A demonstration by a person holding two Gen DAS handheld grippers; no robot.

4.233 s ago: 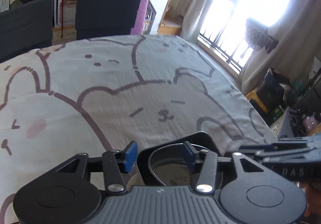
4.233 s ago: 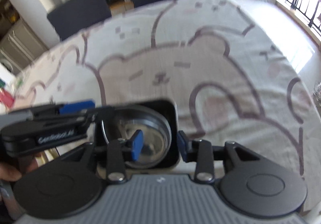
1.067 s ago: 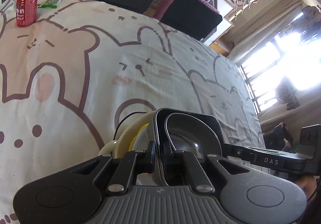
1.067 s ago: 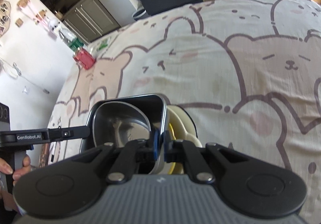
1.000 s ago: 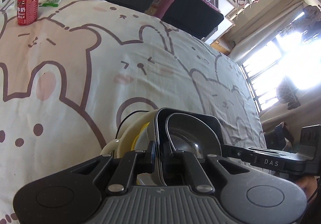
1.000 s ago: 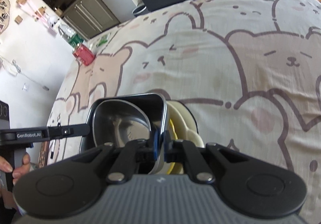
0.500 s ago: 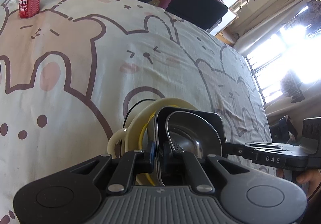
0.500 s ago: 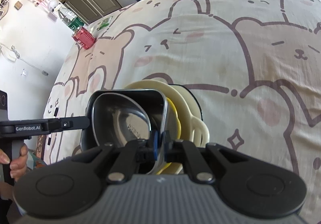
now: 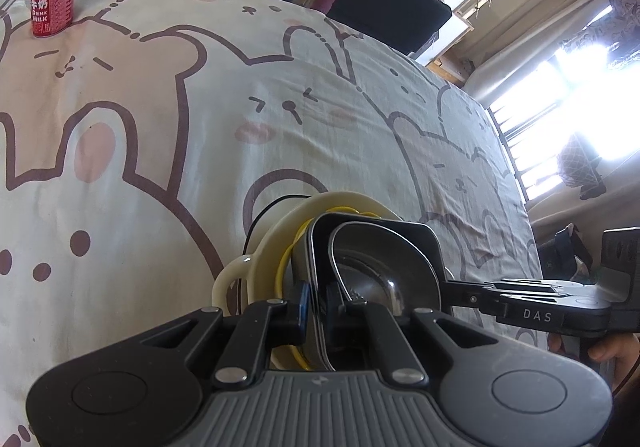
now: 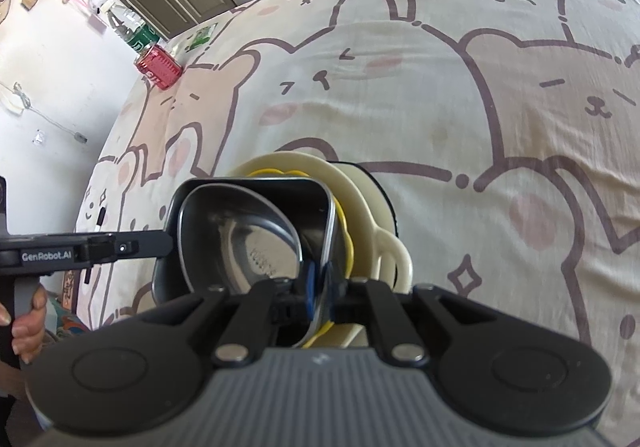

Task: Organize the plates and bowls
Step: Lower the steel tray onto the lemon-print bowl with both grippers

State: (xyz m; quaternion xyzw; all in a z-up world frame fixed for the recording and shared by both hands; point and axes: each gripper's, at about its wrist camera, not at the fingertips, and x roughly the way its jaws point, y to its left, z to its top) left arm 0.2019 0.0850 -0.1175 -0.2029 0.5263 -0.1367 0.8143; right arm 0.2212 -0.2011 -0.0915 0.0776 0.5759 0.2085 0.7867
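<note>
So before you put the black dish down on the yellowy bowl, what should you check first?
1. Left hand-held gripper clamped on the black dish rim: ok.
2. Right hand-held gripper clamped on the opposite rim: ok.
3. Metal bowl sitting inside the black dish: ok.
4. Black dish lined up over the cream bowl: ok, roughly centred.
5. Black dish level: not ok, it looks tilted.
6. Whether the dish already touches the cream bowl: cannot tell.
</note>
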